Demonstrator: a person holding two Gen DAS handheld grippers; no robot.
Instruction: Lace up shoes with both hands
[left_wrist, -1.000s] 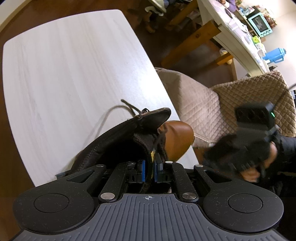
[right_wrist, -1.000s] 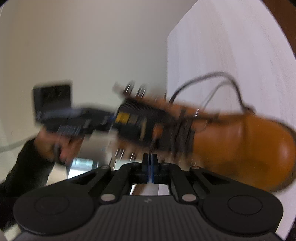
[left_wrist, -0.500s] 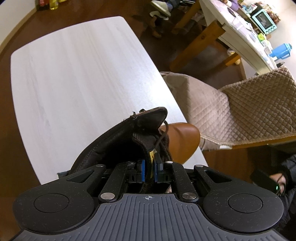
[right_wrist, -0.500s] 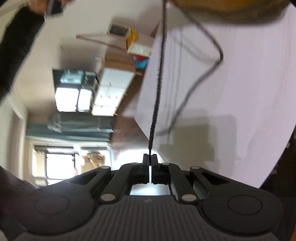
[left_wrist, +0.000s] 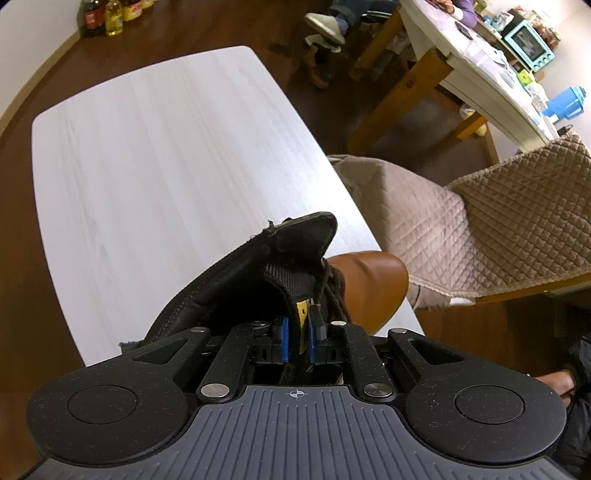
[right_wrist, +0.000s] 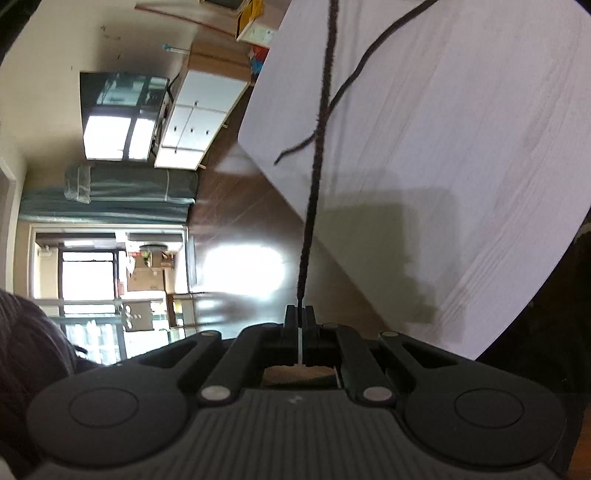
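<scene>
Left claw (left_wrist: 298, 332) grips boot tongue (left_wrist: 291, 284); right claw (right_wrist: 300, 321) pinches taut lace (right_wrist: 317, 147).

Shoe (left_wrist: 365, 280): toe in smooth tan leather, glossy, catches a soft highlight. Collar and tongue (left_wrist: 295, 236) in matt black, grainy leather look with coarse woven webbing strip and frayed stitching at edge. Lace (right_wrist: 314, 155): dark brown, fuzzy braided cord, matt. Table (left_wrist: 155, 155): pale whitewashed wood-grain top, smooth, low sheen. Left gripper (left_wrist: 299, 332): matt black plastic, fine dust specks, ribbed grey housing, shiny metal pivot pins, blue pads on jaws. Right gripper (right_wrist: 300, 325): same matt black plastic, metal pins. Chair cover (left_wrist: 517, 221): beige quilted cloth, diamond stitch, soft matt. Floor (left_wrist: 203, 29): dark brown wood, semi-gloss.
</scene>
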